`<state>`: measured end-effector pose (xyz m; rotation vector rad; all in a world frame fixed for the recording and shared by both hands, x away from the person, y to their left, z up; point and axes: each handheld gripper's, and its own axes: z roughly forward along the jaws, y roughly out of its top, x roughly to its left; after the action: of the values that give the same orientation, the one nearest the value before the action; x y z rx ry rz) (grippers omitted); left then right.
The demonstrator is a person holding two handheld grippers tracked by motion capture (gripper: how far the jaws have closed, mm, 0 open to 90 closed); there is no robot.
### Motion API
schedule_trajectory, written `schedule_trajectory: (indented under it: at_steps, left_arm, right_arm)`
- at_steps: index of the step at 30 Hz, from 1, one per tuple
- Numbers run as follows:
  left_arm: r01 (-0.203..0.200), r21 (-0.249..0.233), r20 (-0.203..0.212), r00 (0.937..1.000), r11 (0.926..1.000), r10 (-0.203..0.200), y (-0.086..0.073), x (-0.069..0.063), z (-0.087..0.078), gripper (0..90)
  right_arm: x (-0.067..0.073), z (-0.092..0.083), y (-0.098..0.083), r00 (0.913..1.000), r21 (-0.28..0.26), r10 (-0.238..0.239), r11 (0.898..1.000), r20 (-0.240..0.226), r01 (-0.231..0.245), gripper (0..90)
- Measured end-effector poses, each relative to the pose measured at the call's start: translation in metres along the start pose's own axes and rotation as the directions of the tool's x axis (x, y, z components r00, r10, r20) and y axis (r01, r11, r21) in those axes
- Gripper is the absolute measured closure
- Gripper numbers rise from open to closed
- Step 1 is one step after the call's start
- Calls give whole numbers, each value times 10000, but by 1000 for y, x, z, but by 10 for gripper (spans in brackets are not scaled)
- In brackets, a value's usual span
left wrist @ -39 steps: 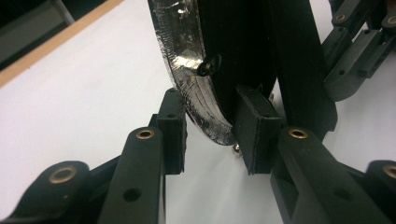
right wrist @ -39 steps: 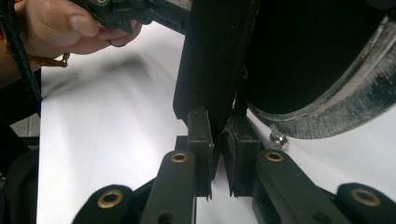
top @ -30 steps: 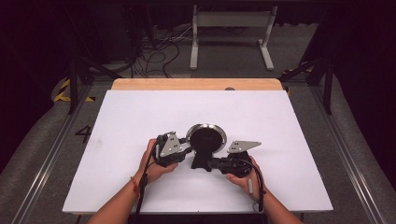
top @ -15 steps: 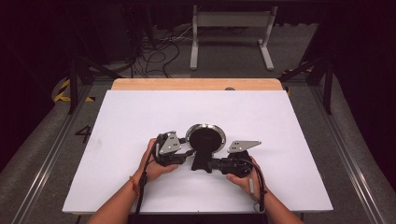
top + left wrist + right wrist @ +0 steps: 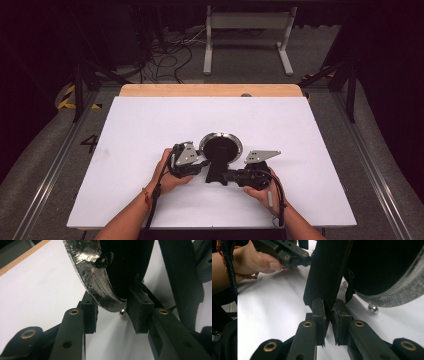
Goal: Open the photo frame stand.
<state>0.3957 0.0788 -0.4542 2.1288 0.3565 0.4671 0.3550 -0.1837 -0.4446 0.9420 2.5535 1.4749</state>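
Note:
A round disc (image 5: 220,147) with a silver rim and black face lies near the front middle of the white table (image 5: 150,125). A flat black arm (image 5: 217,175) sticks out of it toward me. My left gripper (image 5: 202,162) meets the disc from the left. In the left gripper view its jaws (image 5: 112,312) straddle the silver rim (image 5: 100,297), pads pressed to both sides. My right gripper (image 5: 231,176) comes in from the right and is shut on the black arm (image 5: 324,272), clamped between its pads (image 5: 328,315). Small silver studs (image 5: 373,308) show under the disc.
A wooden strip (image 5: 210,90) borders the table's far edge. Beyond it on the floor stand a grey metal frame (image 5: 248,30) and loose cables (image 5: 165,60). Bare white surface stretches left, right and behind the disc.

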Motion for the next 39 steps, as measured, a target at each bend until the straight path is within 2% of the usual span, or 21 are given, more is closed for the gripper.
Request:
schedule_trajectory:
  at_steps: [5,6,15,19,21,22,27,33,35,39]
  left_arm:
    - [-25,118,-638,9980,9999,32,0,1,2,675]
    - [71,52,-554,9984,10000,-68,-2,3,2,684]
    - [-40,175,-960,9954,9998,56,0,2,4,683]
    - [-39,194,-1200,9928,9998,62,-1,4,7,681]
    - [-30,242,-1229,9924,9997,59,-2,6,8,684]
    - [106,152,-1106,9938,9998,-88,-3,8,7,688]
    - [228,-138,-955,9951,9996,-240,-3,9,4,671]
    - [217,-327,-1010,9946,9992,-249,0,10,1,552]
    - [204,-280,-975,9950,9994,-230,0,9,2,535]
    - [170,-235,-1021,9946,9996,-193,4,7,5,545]
  right_arm:
    - [-1,-2,-1,10000,76,2,10000,93,-3,806]
    - [-1,-2,-1,10000,95,24,10000,91,-25,805]
    - [-1,-2,-2,9998,139,40,9999,220,-43,809]
    - [-4,-2,-2,9991,93,194,9998,387,-198,841]
    - [-5,-3,-2,9992,21,242,9997,329,-242,839]
    - [-6,-3,-2,9991,-6,261,9997,324,-261,828]
    - [-6,-2,-2,9985,19,209,9998,514,-210,766]
    - [-4,2,-3,9987,-151,241,9996,439,-235,636]
    - [-2,4,-3,9994,-110,173,9998,297,-170,624]
    - [3,12,-2,9994,-1,32,10000,354,-32,650]
